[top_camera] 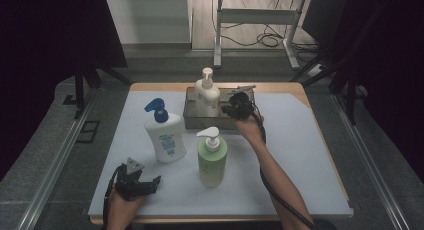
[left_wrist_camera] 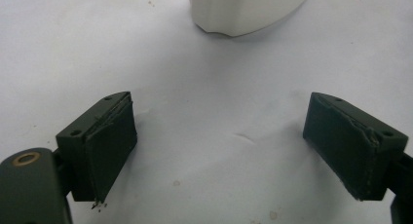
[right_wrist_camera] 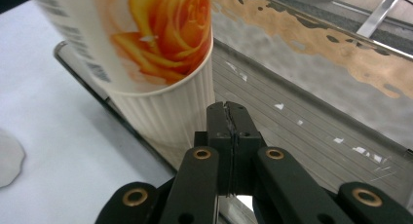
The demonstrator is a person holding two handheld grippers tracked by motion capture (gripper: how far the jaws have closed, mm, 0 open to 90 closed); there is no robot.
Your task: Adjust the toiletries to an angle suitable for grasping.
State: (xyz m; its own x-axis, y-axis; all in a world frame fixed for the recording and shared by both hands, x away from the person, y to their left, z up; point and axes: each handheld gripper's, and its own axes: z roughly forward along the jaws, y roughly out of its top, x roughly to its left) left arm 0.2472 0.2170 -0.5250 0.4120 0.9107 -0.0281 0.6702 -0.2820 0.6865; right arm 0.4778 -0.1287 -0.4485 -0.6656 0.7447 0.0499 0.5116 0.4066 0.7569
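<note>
the metal tray (top_camera: 192,121) sits toward the far middle of the counter (top_camera: 310,155), and everything else can be placed from it. a cream pump bottle (top_camera: 207,97) with an orange rose printed on it stands upright inside the tray, at its left end. the right claw (top_camera: 235,110) hangs over the tray's right half, just beside that bottle, held by the person's right hand (top_camera: 248,126), whose forearm runs back to the near edge of the counter. in the right gripper view the right claw (right_wrist_camera: 229,112) has its two black jaws pressed flat together with nothing between them, their tips just beside the ribbed lower wall of the cream pump bottle (right_wrist_camera: 160,112) and above the brushed floor of the tray (right_wrist_camera: 302,136); whether the tips touch the bottle cannot be told.

near the tray's front left corner stands a white bottle (top_camera: 166,135) with a blue pump, upright on the counter. just in front of the tray's front wall stands a green bottle (top_camera: 212,162) with a white pump, also upright and apart from the white one.

well away from the tray, at the near left edge of the counter, the left claw (top_camera: 142,182) rests low in the person's left hand (top_camera: 122,205). in the left gripper view the left claw (left_wrist_camera: 219,146) has its jaws spread wide over bare white counter, gripping nothing, with the base of the white bottle (left_wrist_camera: 243,12) ahead of them and clear of both pads.
</note>
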